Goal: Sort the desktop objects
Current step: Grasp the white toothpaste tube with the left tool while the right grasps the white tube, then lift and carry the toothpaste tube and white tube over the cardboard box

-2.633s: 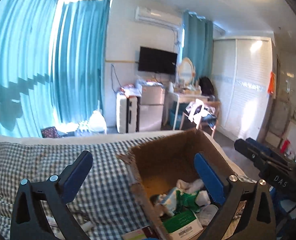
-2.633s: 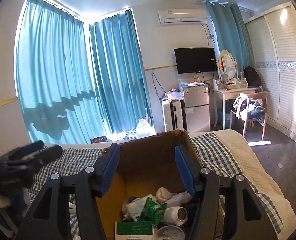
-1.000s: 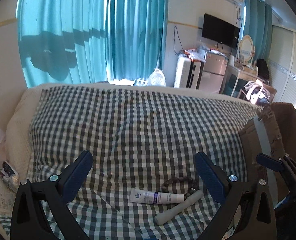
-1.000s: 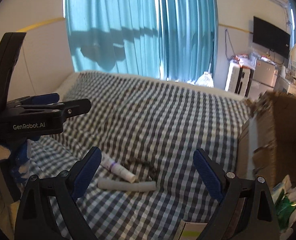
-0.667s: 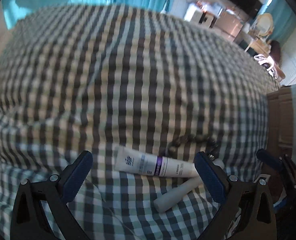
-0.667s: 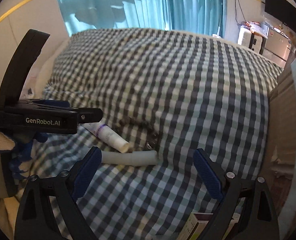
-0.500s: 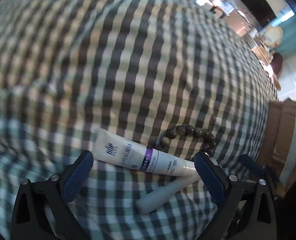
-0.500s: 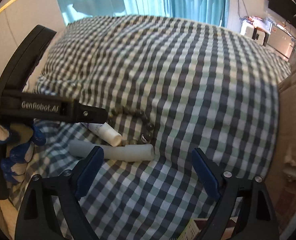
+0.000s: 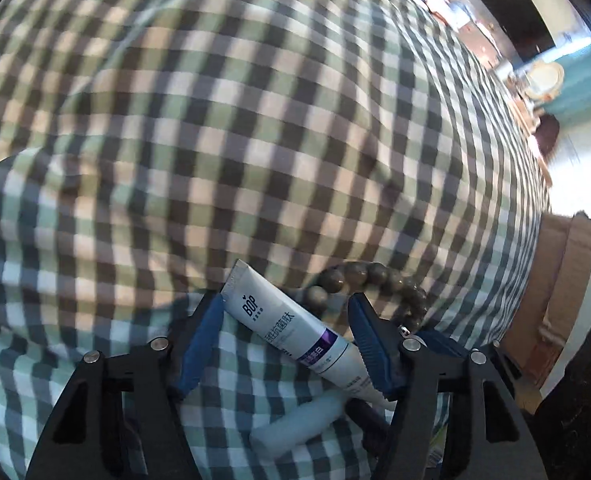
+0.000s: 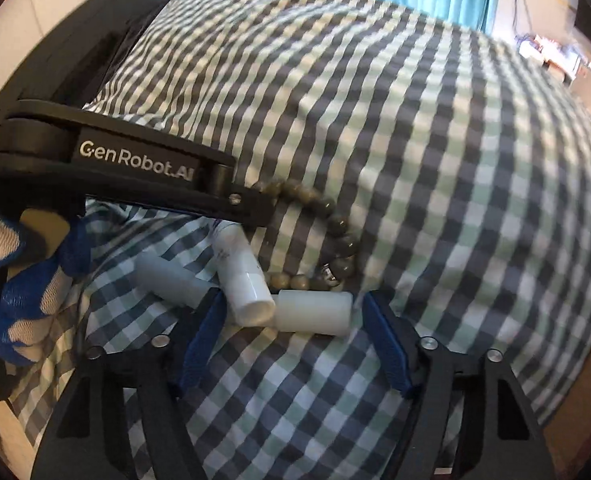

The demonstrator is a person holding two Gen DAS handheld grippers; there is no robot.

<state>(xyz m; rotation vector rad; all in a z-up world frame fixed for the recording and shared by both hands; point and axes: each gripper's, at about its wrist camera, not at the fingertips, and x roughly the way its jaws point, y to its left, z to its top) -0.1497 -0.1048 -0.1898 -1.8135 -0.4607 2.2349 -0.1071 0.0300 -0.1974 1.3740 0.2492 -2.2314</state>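
Observation:
A white tube with a purple band [image 9: 295, 332] lies on the checked cloth, its cap end toward the right wrist view [image 10: 241, 280]. My left gripper [image 9: 287, 336] is open, one finger on each side of the tube. A white cylinder [image 10: 313, 312] lies under the tube; it also shows in the left wrist view [image 9: 299, 426]. My right gripper [image 10: 291, 328] is open, its fingers astride the cylinder and the tube's cap. A bracelet of grey-green beads [image 10: 335, 236] lies just beyond; it shows in the left wrist view too [image 9: 371, 280].
A checked cloth [image 9: 255, 120] covers the soft surface. A cardboard box [image 9: 555, 280] stands at the right edge in the left wrist view. The left gripper's black body [image 10: 107, 160] and a gloved hand [image 10: 15, 280] fill the left of the right wrist view.
Both grippers have swung from the box to the cloth and come down close over the tube, cylinder and beads. Both have narrowed their opening around them.

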